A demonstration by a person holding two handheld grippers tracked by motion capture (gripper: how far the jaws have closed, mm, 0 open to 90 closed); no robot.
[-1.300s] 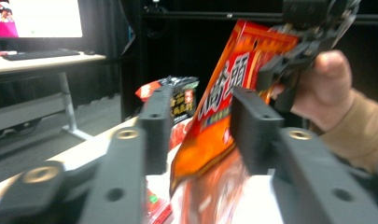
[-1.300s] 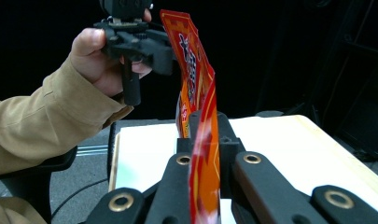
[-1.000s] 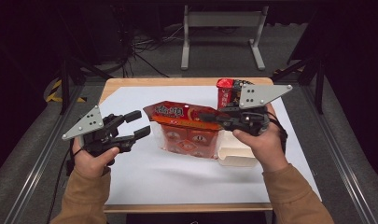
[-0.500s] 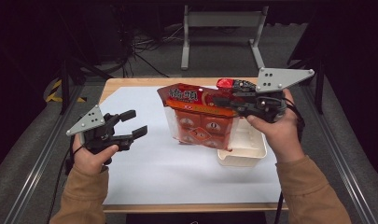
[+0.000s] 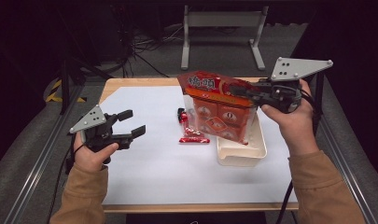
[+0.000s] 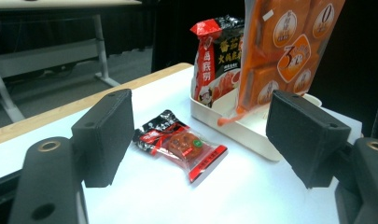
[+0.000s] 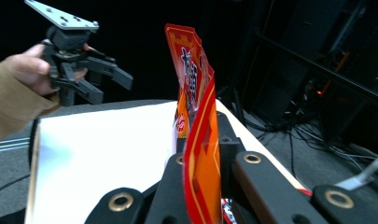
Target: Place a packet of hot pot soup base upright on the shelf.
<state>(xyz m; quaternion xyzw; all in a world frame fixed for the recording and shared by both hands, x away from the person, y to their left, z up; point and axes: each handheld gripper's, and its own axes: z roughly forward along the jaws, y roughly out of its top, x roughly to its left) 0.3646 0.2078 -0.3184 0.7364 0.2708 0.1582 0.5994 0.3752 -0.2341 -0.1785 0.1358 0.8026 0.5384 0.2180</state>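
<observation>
Right now my right gripper (image 5: 238, 88) is clamped on the top edge of the big orange snack bag (image 5: 217, 109), which hangs upright in the air with its lower end over the white tray (image 5: 242, 151). Another red bag (image 6: 214, 70) stands inside that tray. My left gripper (image 5: 130, 125) hovers over the white sheet (image 5: 149, 172), jaws spread with nothing between them. Between it and the tray, a small red packet (image 5: 189, 130) lies flat on the sheet.

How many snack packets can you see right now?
3: the large orange packet hangs from the right hand-held gripper over the white tub; a red-and-black packet stands in the tub; a small packet lies on the table. Others may be hidden.
</observation>
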